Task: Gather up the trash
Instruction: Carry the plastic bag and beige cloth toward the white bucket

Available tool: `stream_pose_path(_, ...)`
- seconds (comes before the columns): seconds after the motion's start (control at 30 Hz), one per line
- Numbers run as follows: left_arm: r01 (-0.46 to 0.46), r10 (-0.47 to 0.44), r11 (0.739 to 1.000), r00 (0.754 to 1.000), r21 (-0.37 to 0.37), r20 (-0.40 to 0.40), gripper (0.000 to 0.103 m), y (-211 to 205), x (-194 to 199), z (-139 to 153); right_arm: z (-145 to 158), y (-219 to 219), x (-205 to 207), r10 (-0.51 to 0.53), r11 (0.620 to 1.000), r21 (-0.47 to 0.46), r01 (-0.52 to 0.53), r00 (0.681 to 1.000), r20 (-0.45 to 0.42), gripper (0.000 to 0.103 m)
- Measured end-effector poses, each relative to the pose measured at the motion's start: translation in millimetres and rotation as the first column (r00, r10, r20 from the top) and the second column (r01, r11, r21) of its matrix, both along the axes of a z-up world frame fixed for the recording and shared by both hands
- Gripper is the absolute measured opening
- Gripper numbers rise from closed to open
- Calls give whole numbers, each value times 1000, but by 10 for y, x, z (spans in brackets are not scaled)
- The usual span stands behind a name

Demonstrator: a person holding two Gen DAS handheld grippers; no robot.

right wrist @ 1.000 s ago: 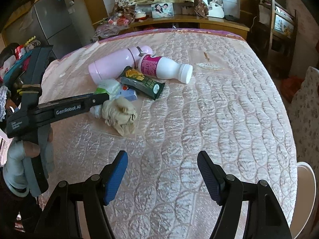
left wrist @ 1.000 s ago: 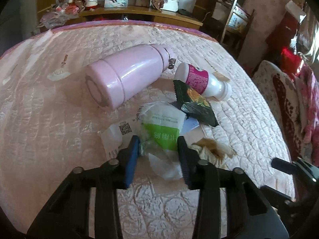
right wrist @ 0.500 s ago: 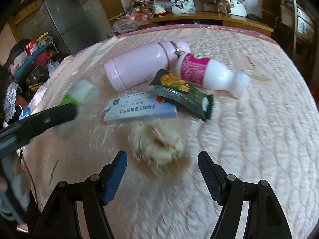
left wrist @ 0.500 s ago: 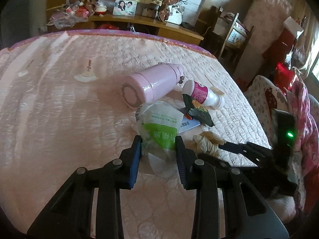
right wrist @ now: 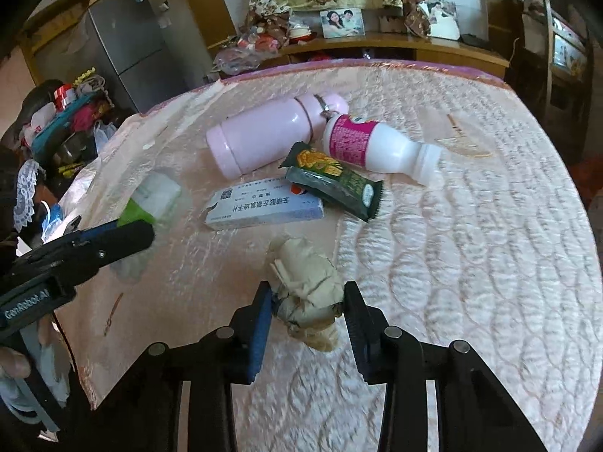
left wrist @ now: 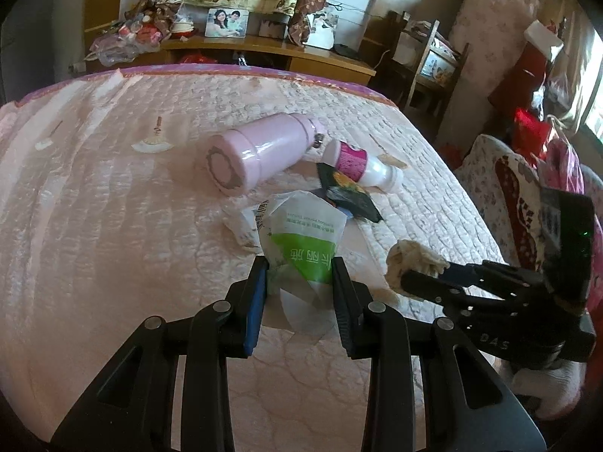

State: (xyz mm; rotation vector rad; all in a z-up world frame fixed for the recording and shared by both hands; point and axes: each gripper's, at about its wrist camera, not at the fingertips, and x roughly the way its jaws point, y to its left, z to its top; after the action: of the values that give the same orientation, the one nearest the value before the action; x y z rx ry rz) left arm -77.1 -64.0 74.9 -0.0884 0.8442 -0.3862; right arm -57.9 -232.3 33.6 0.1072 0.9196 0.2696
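My left gripper (left wrist: 299,267) is shut on a green-and-white plastic wrapper (left wrist: 305,233), held just above the pink quilted bed (left wrist: 113,226). In the right wrist view that wrapper (right wrist: 156,196) hangs at the left from the left gripper (right wrist: 139,229). My right gripper (right wrist: 307,293) has its jaws closing on a crumpled beige paper wad (right wrist: 305,275), and both pads touch it. Beyond the wad lie a white medicine box (right wrist: 264,209), a dark snack wrapper (right wrist: 331,180), a white bottle with a pink label (right wrist: 373,143) and a pink flask (right wrist: 271,132).
A wooden shelf (right wrist: 395,43) with photos and clutter runs behind the bed. A grey fridge (right wrist: 128,41) and a cluttered stand are at the left. Wooden chairs (left wrist: 426,64) and red bags stand at the right. A hand holds the left gripper's handle (right wrist: 15,365).
The left gripper lifted the green-and-white wrapper off the pile and drew it away to the left, uncovering the medicine box. The right gripper moved in over the paper wad and its jaws narrowed onto it.
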Motion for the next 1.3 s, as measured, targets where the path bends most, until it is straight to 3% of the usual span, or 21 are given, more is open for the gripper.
stream_pose_path(0.57, 63, -66, 997, 996, 46, 60, 31, -409, -333, 116, 210, -361, -492, -87, 996, 18, 87, 996, 36, 36)
stream_pose_path(1.3, 190, -195, 979, 978, 72, 73, 31, -1171, -621, 151, 291, -1050, -964, -213, 977, 13, 212, 977, 35, 36)
